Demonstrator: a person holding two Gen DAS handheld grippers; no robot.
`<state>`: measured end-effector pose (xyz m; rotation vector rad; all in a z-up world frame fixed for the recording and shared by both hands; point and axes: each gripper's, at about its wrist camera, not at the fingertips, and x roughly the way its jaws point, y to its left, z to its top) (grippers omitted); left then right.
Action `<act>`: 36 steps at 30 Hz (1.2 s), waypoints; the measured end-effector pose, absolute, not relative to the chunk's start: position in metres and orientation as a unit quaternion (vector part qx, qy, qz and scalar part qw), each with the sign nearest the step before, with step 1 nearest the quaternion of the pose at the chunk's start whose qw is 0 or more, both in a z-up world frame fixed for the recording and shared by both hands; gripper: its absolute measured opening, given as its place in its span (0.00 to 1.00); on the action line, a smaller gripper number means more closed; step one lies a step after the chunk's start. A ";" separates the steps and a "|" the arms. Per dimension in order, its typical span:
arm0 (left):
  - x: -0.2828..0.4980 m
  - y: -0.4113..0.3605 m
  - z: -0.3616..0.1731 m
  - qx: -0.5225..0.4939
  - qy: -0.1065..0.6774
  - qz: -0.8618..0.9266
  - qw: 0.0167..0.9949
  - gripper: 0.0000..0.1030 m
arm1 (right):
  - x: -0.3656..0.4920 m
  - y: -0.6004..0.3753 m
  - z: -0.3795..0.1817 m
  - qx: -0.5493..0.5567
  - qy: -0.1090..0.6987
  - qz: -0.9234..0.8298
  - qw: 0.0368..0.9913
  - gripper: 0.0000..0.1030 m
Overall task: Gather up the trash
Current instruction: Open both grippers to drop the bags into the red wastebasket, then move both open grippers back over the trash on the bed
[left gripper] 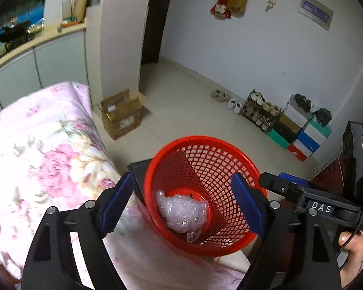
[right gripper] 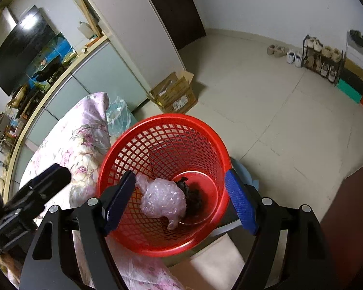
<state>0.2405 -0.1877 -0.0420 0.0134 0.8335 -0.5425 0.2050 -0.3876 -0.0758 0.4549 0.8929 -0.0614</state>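
A red mesh waste basket [left gripper: 217, 159] [right gripper: 157, 140] stands on the floor beside the bed. A crumpled clear plastic wrap [left gripper: 181, 212] [right gripper: 163, 199] lies in its bottom, with a dark scrap [right gripper: 193, 193] next to it in the right wrist view. My left gripper [left gripper: 181, 205] is open and empty above the basket's mouth. My right gripper [right gripper: 181, 200] is open and empty above the basket too. The right gripper's body [left gripper: 326, 205] shows at the right of the left wrist view. The left gripper's body [right gripper: 31, 193] shows at the left of the right wrist view.
A bed with a pink floral cover [left gripper: 36, 149] [right gripper: 79, 140] lies left of the basket. A clear plastic bag [right gripper: 117, 116] lies by the bed's end. An open cardboard box [left gripper: 121, 113] [right gripper: 174, 96] stands on the tiled floor. Shoes, a rack and stacked boxes [left gripper: 297, 125] line the far wall.
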 end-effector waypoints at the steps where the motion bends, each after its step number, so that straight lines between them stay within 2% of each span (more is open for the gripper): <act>1: 0.238 -0.185 -0.038 0.006 0.395 -0.258 0.882 0.79 | 0.202 -0.385 -0.073 0.212 0.423 -0.031 0.881 0.72; 7: 0.213 -0.162 -0.010 0.005 0.355 -0.234 0.905 0.82 | 0.183 -0.365 -0.055 0.172 0.386 -0.032 0.906 0.72; 18: 0.183 -0.127 -0.002 0.011 0.333 -0.190 0.923 0.83 | 0.160 -0.329 -0.033 0.123 0.348 -0.017 0.929 0.72; 24: 0.166 -0.106 0.001 0.006 0.330 -0.173 0.928 0.83 | 0.151 -0.314 -0.029 0.127 0.343 0.000 0.931 0.76; 36: 0.131 -0.036 0.004 -0.005 0.329 -0.091 0.940 0.83 | 0.152 -0.258 -0.028 0.102 0.350 0.062 0.929 0.76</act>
